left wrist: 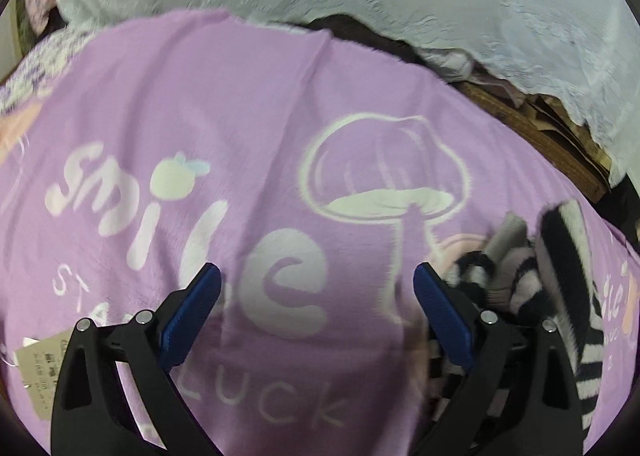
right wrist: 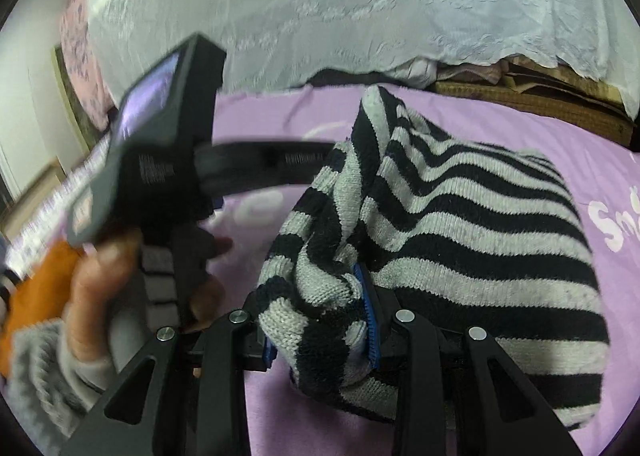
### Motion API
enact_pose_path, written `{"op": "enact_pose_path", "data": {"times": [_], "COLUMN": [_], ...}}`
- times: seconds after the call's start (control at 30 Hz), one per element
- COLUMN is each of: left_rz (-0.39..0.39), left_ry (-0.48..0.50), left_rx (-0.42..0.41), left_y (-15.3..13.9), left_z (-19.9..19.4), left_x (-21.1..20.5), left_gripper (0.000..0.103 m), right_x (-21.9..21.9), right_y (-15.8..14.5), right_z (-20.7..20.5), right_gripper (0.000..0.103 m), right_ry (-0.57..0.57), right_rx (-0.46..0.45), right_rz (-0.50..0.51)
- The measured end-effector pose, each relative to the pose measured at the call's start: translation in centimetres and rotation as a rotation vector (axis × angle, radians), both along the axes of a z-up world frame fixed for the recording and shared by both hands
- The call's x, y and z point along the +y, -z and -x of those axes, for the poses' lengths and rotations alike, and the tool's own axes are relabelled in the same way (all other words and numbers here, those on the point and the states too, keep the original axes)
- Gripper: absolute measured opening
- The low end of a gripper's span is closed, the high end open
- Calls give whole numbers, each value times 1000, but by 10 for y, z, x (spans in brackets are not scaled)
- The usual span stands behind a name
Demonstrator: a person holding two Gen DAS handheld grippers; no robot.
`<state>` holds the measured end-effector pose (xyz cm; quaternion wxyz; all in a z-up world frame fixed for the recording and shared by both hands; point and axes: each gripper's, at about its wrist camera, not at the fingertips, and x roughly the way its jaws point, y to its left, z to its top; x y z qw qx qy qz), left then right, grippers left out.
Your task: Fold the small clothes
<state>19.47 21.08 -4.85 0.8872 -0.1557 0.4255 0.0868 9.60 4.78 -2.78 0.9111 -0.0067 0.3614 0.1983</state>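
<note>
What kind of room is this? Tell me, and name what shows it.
Probably a bedroom at home. The work surface is a soft purple blanket printed with a mushroom and lettering, pale rumpled bedding is heaped behind it, and a striped knit garment lies on the blanket, pinched in the right tool.

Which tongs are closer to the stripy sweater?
Right. The right tongs are clamped on the stripy sweater. The left tongs are open over the purple blanket, the sweater just beside them.

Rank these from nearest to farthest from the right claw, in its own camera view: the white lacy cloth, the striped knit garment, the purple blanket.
1. Striped knit garment: pinched in the right claw.
2. Purple blanket: spread underneath.
3. White lacy cloth: draped at the back.
</note>
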Motion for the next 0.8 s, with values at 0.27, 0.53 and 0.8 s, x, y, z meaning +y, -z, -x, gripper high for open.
{"op": "enact_pose_path", "data": {"times": [0.27, 0.53, 0.8], "left_rz": [22, 8, -1], "left_ry": [-23, -27, 46], "left_rx": [-14, -83, -140], "left_y": [-1, -33, -66], "left_z": [4, 22, 47], "left_x": [11, 15, -6], "left_gripper": [94, 94, 95], "right_x": [10, -2, -36], "right_y": [-2, -24, -43], "right_z": [8, 34, 63], "right_gripper": [45, 47, 47], "right_ry": [-48, -108, -103], "right_rx": [-14, -59, -91], "right_rz": [58, 28, -7]}}
